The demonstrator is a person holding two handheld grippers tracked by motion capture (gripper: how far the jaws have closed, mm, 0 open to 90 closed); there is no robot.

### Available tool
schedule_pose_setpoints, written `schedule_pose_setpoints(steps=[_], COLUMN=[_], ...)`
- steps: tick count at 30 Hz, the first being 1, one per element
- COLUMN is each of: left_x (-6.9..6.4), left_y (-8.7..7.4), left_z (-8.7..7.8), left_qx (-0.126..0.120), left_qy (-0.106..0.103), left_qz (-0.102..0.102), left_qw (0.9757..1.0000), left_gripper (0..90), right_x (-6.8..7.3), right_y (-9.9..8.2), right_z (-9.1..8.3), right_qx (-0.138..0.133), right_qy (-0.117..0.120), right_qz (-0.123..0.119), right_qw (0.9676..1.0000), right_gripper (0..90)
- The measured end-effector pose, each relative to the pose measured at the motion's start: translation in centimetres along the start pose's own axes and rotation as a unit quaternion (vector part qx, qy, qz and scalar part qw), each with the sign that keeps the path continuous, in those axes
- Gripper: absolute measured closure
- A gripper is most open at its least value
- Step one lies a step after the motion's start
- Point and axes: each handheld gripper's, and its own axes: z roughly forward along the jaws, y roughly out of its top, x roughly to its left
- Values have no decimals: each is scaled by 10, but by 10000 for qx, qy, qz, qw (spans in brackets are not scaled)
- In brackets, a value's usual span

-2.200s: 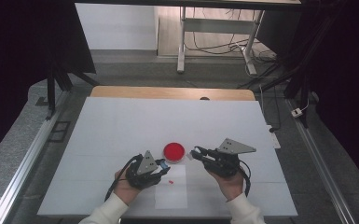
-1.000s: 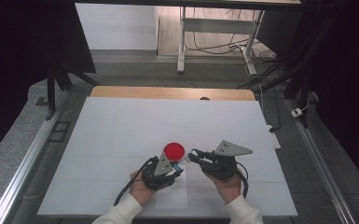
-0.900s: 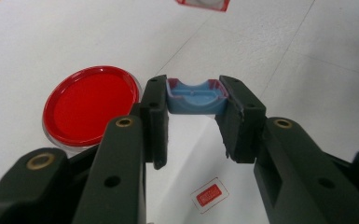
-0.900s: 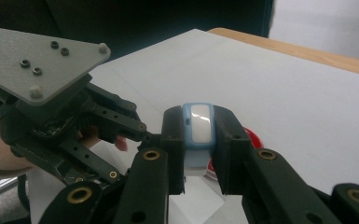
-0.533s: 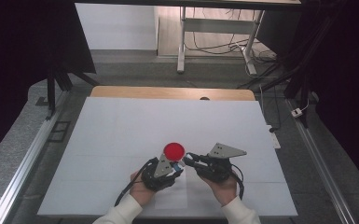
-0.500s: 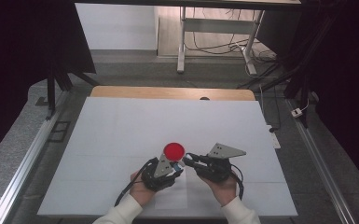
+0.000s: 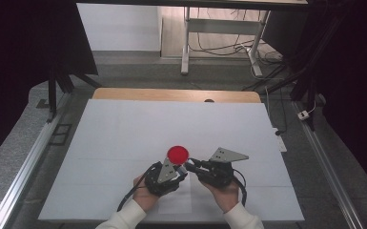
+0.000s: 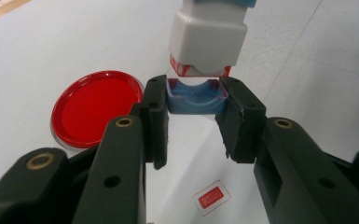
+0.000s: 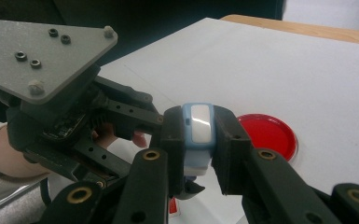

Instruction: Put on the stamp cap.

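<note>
Fingers of both grippers pinch one small object — a blue cap and a white body.

The left gripper (image 8: 193,116) clamps the blue cap (image 8: 193,95); the right gripper (image 9: 198,140) clamps the white body (image 9: 200,123), near the red lid (image 7: 177,153) on the table (image 7: 124,133). The step looks like pulling the two apart — next, a steady, straight pull with both grips firm.

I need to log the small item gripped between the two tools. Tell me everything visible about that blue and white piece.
The blue and white piece looks like glossy plastic: a white rounded block with a blue cap at each end and red marks near one. The left tool clamps one blue cap, the right tool clamps the other end. It is held off the white table, beside the red disc.
</note>
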Motion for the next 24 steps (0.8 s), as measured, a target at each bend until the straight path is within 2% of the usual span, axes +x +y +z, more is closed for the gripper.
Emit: schedule_pose_setpoints(steps=[17, 24], left_x=[-2, -3], left_y=[0, -1], left_z=[0, 1], left_qx=[-24, -16], left_qy=[33, 101], left_qz=[9, 15], left_qw=[10000, 9999], left_gripper=[643, 643], right_x=[4, 7], right_y=[-3, -4], right_z=[4, 5], right_qx=[30, 75], right_qy=[-89, -219], right_qz=[67, 172], right_qw=[9999, 9996], right_gripper=[748, 748])
